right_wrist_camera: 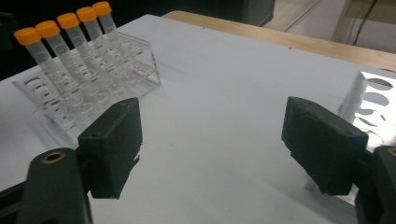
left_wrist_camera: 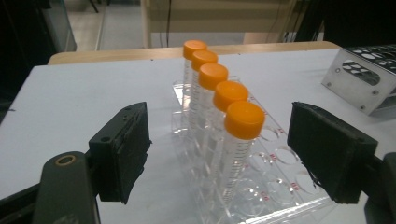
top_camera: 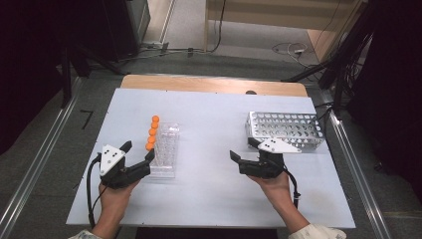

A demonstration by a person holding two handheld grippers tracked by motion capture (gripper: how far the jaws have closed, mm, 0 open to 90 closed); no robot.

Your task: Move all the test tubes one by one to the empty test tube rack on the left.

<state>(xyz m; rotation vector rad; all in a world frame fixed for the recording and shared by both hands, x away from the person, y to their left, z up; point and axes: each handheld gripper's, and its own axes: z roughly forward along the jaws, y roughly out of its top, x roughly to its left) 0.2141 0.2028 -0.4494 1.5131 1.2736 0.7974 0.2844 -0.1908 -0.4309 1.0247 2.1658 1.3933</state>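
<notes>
A clear plastic rack (top_camera: 168, 155) stands left of the table's middle, and several orange-capped tubes (top_camera: 152, 132) fill its left row. My left gripper (top_camera: 139, 150) is at the rack's near left corner. In the left gripper view the jaws of my left gripper (left_wrist_camera: 226, 154) stand open on either side of the nearest tube (left_wrist_camera: 243, 120), without touching it. My right gripper (top_camera: 244, 149) hovers right of centre, open, with nothing between its jaws. The right gripper view has my right gripper (right_wrist_camera: 215, 149) over bare white table, with the tubes (right_wrist_camera: 70, 28) at the far left.
A perforated metal rack (top_camera: 286, 130) with no tubes in it sits at the back right, just beyond my right hand. The white board (top_camera: 214, 114) rests on a wooden table. Cables and dark stands line the floor behind and to the sides.
</notes>
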